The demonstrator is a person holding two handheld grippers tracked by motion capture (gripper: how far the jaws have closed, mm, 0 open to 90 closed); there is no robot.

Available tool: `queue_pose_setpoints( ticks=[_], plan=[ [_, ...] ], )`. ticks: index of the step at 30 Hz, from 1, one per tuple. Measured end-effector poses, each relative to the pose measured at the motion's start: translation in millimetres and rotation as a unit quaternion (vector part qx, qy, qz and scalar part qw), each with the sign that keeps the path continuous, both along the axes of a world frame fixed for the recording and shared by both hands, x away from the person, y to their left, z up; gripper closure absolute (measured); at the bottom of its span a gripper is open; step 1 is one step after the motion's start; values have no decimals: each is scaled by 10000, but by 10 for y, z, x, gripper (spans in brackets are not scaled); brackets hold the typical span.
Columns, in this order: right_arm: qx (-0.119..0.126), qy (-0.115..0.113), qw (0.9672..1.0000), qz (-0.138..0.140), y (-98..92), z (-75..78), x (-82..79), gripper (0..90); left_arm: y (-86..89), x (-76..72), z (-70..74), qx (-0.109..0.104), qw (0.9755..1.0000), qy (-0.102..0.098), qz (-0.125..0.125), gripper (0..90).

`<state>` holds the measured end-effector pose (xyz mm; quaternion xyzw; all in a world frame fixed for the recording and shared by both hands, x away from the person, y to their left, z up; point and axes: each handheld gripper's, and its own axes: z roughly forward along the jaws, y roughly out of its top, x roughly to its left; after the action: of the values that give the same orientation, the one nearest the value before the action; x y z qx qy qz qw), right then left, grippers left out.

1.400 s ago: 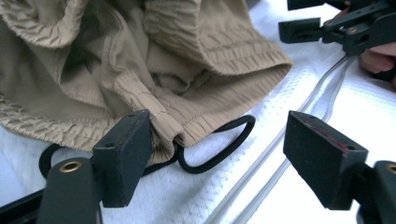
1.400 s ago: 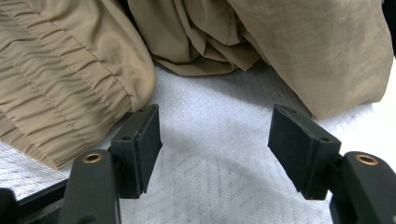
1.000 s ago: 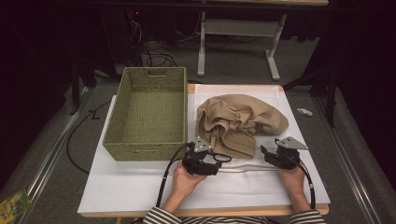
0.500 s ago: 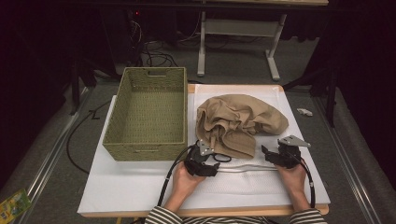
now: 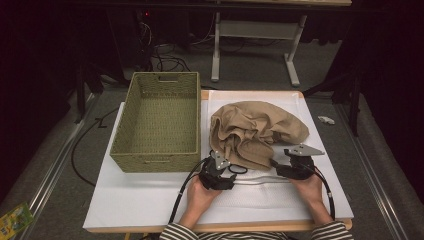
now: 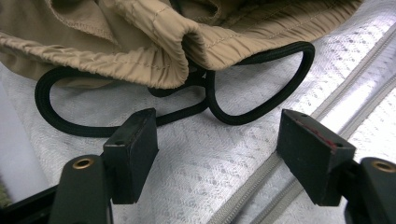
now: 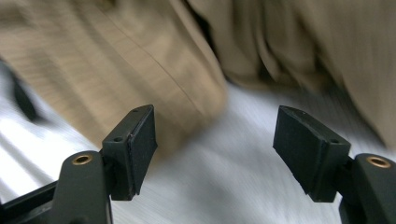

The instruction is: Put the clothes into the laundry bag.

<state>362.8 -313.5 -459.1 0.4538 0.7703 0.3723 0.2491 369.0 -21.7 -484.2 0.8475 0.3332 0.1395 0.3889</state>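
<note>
The tan garment [image 5: 255, 132] lies crumpled in a heap on the white padded cover [image 5: 150, 200], just to the right of the woven basket [image 5: 160, 120], which stands empty. Measured from that heap, the left gripper [image 5: 216, 170] sits at its near-left edge and the right gripper [image 5: 295, 162] at its near-right edge, both close to the cloth but not gripping it. In the left gripper view the jaws stand spread with bare cover between them, and ahead lies the gathered waistband [image 6: 187, 42] with the black drawstring [image 6: 261, 100] looping out from under it. In the right gripper view the jaws are likewise apart and have just been closing a little, with nothing between them; the picture is blurred, and a folded edge of cloth [image 7: 140, 70] lies just beyond the left jaw.

The garment looks light, soft and limp, so it would likely sag and unfold when lifted rather than keep its shape. The cord seems thin and liable to slip. The elasticated waistband hem appears the firmest place to pinch, one gripper towards each end, so the fabric hangs evenly
</note>
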Motion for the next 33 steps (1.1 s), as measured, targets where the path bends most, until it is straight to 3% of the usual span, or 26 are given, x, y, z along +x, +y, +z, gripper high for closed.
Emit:
queue_pose_setpoints(
  ticks=[8, 11, 15, 19, 23, 28, 33],
  plan=[
    [24, -637, 9970, 432, 209, 578, -26, 303, 0, -5, -3, 7, 10000, -23, 31, 287],
    [-27, -863, 9961, 205, 218, 797, 34, 304, 0, -5, -3, 6, 10000, -25, 33, 287],
    [279, -927, 9952, 128, 214, 992, 215, 306, -1, -6, -3, 5, 10000, -24, 31, 287],
    [327, -612, 9975, 110, 287, 1053, 518, 272, 0, -7, -3, 6, 10000, -24, 34, 287],
    [158, -56, 9991, 384, 475, 921, 753, 208, -1, -8, -3, 4, 10000, -21, 38, 286],
    [-6, 566, 9959, 709, 725, 633, 900, 124, -1, -8, -4, 3, 10000, -23, 42, 285],
    [-165, 764, 9934, 844, 902, 438, 925, 102, -1, -9, -5, 2, 10000, -28, 47, 284]
  ],
)
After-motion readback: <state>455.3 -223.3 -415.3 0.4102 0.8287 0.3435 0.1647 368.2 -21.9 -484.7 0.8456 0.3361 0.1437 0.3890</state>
